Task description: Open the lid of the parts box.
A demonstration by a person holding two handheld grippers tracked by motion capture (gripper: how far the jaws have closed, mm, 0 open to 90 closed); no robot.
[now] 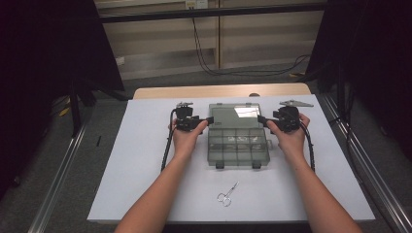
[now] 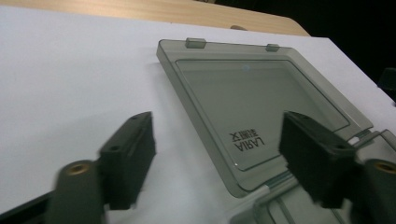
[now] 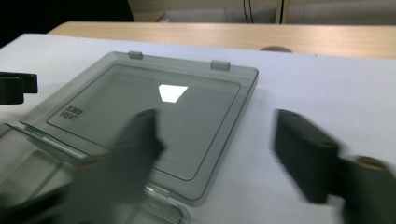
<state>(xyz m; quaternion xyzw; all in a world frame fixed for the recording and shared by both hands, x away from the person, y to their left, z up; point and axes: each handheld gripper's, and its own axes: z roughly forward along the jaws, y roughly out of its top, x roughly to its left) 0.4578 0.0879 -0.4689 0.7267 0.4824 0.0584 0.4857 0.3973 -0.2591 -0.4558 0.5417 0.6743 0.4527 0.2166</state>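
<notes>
A smoky grey plastic compartment box (image 1: 238, 145) lies open in the middle of the white board. Its lid (image 1: 234, 115) is folded flat back on the board, and the divided tray faces up. My left gripper (image 1: 208, 120) is open at the box's left edge, near the hinge. In the left gripper view its jaws stand wide apart (image 2: 219, 128) around the lid's (image 2: 252, 93) near corner without touching it. My right gripper (image 1: 262, 119) is open at the box's right edge. Its blurred jaws (image 3: 219, 126) straddle the lid's (image 3: 154, 107) corner.
Small silver scissors (image 1: 227, 194) lie on the white board (image 1: 145, 145) near the front edge, between the forearms. The board covers a wooden table (image 1: 218, 91). Metal rails run along both sides, and cables hang at the back.
</notes>
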